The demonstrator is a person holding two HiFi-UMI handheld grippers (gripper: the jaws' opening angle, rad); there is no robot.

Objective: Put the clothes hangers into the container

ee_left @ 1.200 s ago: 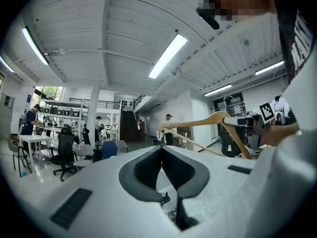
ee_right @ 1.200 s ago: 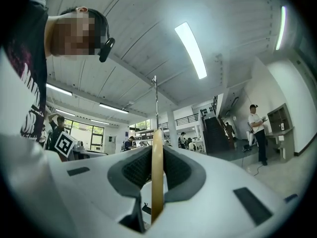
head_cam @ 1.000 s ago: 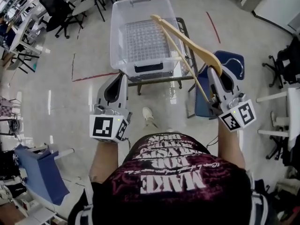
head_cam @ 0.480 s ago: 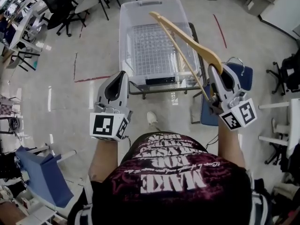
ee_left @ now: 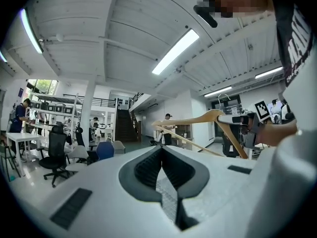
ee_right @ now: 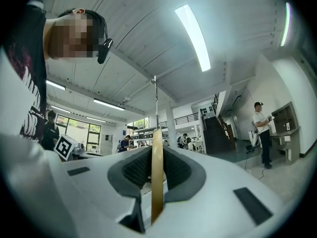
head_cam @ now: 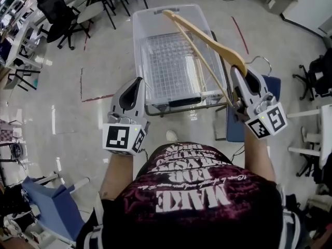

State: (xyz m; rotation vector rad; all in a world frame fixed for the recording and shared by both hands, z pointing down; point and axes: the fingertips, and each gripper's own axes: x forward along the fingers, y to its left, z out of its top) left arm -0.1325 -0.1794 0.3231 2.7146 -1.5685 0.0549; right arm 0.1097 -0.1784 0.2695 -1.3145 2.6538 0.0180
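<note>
A wooden clothes hanger (head_cam: pixel 207 43) with a metal hook (head_cam: pixel 259 61) slants up and left over the clear plastic container (head_cam: pixel 142 45), which looks empty. My right gripper (head_cam: pixel 239 75) is shut on the hanger's right shoulder; in the right gripper view the hanger (ee_right: pixel 157 172) stands edge-on between the pads, hook (ee_right: pixel 155 98) above. My left gripper (head_cam: pixel 138 83) hovers at the container's near left corner, shut with nothing in it. In the left gripper view its jaws (ee_left: pixel 162 150) meet, and the hanger (ee_left: pixel 195 121) shows beyond them.
The container rests on a small metal-framed table (head_cam: pixel 218 107). A blue chair (head_cam: pixel 236 123) stands just right of it, under my right arm. Office chairs (head_cam: pixel 59 12) crowd the far left, another blue chair (head_cam: pixel 49 204) sits near left. My shoe (head_cam: pixel 172 135) is below the table.
The container and table have come closer in the head view. Both grippers now stand at its near corners. The hanger stays in the right gripper and reaches farther over the container.
</note>
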